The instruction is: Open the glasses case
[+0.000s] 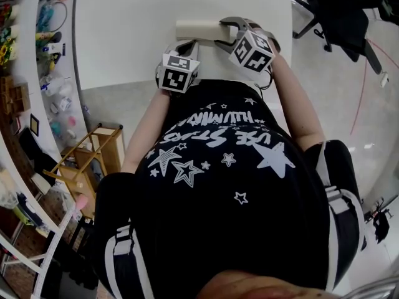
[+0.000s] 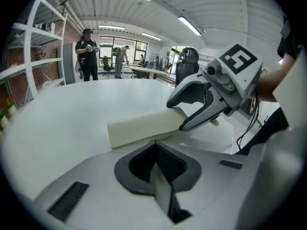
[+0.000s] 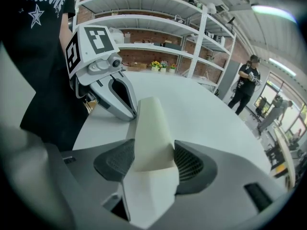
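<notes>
One cream glasses case (image 1: 196,28) lies on the white table (image 1: 124,30) with two grippers at it. The right gripper (image 3: 153,163) has its fingers clamped on one end of the case. The left gripper (image 2: 154,146) has its fingers pressed together with nothing between them, tips just beside the opposite end. The clamped end is covered by the right fingers, the case's lid seam cannot be made out in any view, and the person's torso (image 1: 224,185) hides the table's near edge in the head view.

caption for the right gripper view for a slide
Right tool clamped on a cream glasses case on a white table, left tool beside its far end.
</notes>
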